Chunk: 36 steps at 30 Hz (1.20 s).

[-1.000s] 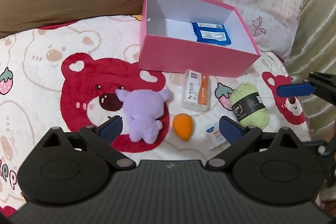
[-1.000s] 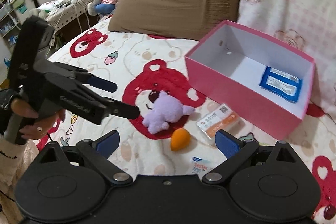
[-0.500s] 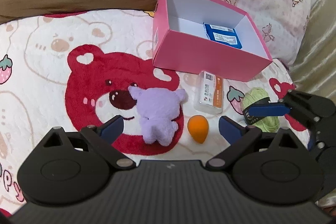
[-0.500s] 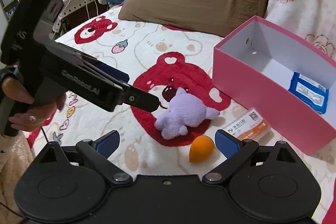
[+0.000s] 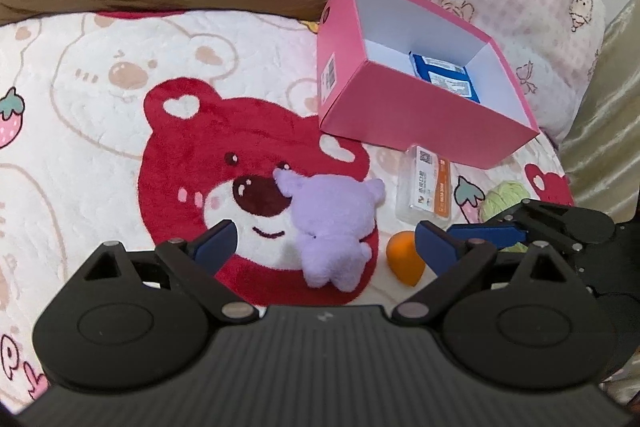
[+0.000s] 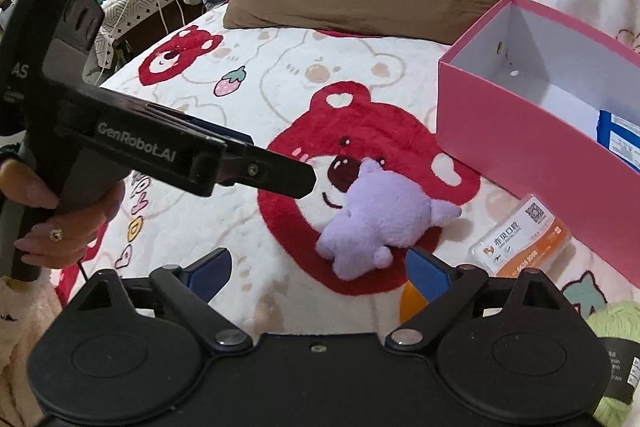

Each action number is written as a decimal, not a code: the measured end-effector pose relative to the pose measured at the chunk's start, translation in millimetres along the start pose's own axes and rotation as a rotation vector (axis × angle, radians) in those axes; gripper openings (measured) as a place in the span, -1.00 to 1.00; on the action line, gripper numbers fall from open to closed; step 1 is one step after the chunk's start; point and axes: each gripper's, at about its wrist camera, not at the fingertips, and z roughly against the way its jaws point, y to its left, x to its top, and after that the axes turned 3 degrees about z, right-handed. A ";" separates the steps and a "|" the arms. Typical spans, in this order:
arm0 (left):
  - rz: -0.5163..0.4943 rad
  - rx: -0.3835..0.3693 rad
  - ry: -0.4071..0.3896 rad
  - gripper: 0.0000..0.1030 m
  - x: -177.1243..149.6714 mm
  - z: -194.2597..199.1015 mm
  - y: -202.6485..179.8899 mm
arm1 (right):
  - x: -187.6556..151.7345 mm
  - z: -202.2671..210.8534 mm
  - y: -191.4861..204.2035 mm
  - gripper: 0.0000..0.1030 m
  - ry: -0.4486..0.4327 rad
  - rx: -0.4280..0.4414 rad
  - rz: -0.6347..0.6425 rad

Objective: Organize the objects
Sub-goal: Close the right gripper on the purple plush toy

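Black plastic on the side of the left claw (image 6: 280, 173) carries the raised words "GenRobot.AI", with the letters "AS" on its handle, held by a hand (image 6: 60, 223). Both claws have their blue-padded fingers spread apart and grip nothing. In the left wrist view the left claw (image 5: 326, 241) has a purple plush toy (image 5: 332, 223) lying between its fingers, face down on the red bear blanket (image 5: 80, 131). Just inside its right finger sits an orange egg-shaped sponge (image 5: 404, 261), partly hidden. Ahead and to the right lies a small clear packet (image 5: 426, 189) with an orange stripe, a QR code and Chinese print too small to read. Beyond that stands the pink box (image 5: 400, 115), open, with a barcode sticker on its end wall and a blue packet (image 5: 444, 77) inside, half hidden by the near wall. The right claw (image 5: 480, 233) reaches in from the right, covering most of a green ball of yarn (image 5: 504, 197). In the right wrist view the right claw (image 6: 318, 269) hovers near the toy; the yarn's dark label at the lower right is cut off, possibly bearing print.
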 end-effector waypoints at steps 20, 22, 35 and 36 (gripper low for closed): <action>0.047 -0.027 0.018 0.51 -12.4 -49.9 19.1 | -3.8 -48.3 -11.9 0.76 0.026 -0.040 -0.028; 0.054 -0.029 0.021 0.39 -13.0 -55.4 21.2 | -4.2 -53.4 -15.3 0.70 0.035 -0.045 -0.039; 0.086 -0.042 0.030 -0.08 -17.2 -74.5 33.0 | -11.0 -73.6 -28.3 0.04 0.036 -0.083 -0.079; 0.091 -0.045 0.026 -0.08 -16.8 -75.4 33.9 | -11.0 -75.3 -28.6 0.04 0.039 -0.077 -0.083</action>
